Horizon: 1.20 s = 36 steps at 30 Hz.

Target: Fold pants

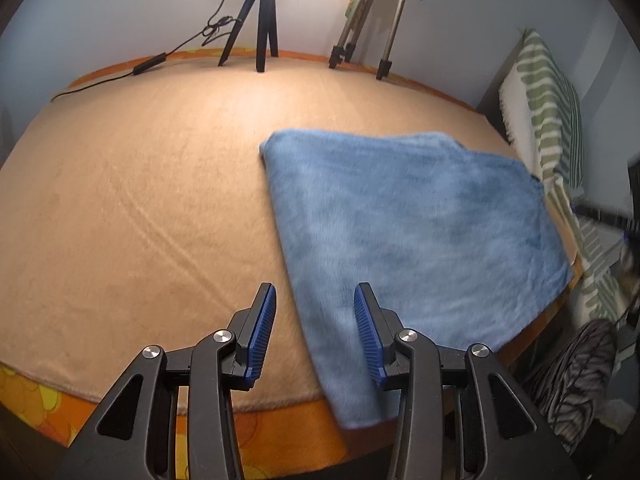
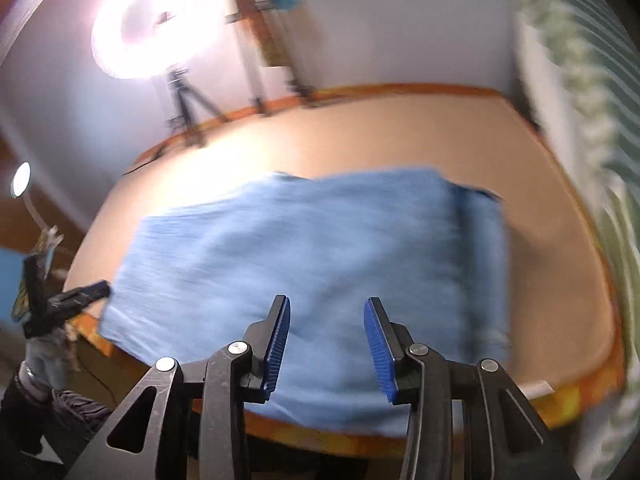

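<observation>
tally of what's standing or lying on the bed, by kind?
Folded blue pants: 1
Tripods: 2, one black, one silver
Black cable: 1
Total: 4

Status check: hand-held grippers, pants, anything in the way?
Left hand-held gripper open, empty. Right hand-held gripper open, empty. Blue pants folded on the tan blanket, near edge overhanging. Nothing in the way.

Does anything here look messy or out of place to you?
Slightly: the folded blue pants lie skewed on the tan blanket, and one end droops over the bed's near edge. Nothing looks spilled or damaged.
</observation>
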Available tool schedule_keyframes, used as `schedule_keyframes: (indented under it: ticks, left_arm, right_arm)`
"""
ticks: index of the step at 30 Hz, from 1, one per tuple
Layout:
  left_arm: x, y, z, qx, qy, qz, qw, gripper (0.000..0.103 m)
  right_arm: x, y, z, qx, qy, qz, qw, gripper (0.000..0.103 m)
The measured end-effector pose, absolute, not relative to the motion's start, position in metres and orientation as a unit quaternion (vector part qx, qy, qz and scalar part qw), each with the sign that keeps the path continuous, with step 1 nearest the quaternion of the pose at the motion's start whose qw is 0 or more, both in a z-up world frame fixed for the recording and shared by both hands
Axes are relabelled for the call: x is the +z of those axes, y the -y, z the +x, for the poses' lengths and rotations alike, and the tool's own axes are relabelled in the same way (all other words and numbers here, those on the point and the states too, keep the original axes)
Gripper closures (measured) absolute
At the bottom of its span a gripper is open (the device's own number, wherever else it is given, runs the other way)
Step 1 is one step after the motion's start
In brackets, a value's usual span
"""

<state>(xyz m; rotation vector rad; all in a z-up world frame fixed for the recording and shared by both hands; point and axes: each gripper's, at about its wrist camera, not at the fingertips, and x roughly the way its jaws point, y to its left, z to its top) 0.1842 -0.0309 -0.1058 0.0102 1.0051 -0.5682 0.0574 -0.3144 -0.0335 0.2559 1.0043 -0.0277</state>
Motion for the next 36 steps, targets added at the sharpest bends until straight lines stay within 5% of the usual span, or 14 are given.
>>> schedule_keyframes:
  ticks: [15, 36]
  left_arm:
    - [-0.121, 0.016, 0.168, -0.276, -0.478, 0.005, 0.834, 0.064]
    - [-0.117, 0.003, 0.177, -0.297, -0.494, -0.081, 0.813, 0.064]
  right_arm:
    - [-0.065, 0.099, 0.226, 0.18, -0.536, 0.058, 0.823, 0.054]
    - [-0.15, -0.034, 0.313, 0.084, -0.648, -0.157, 0.741, 0.046]
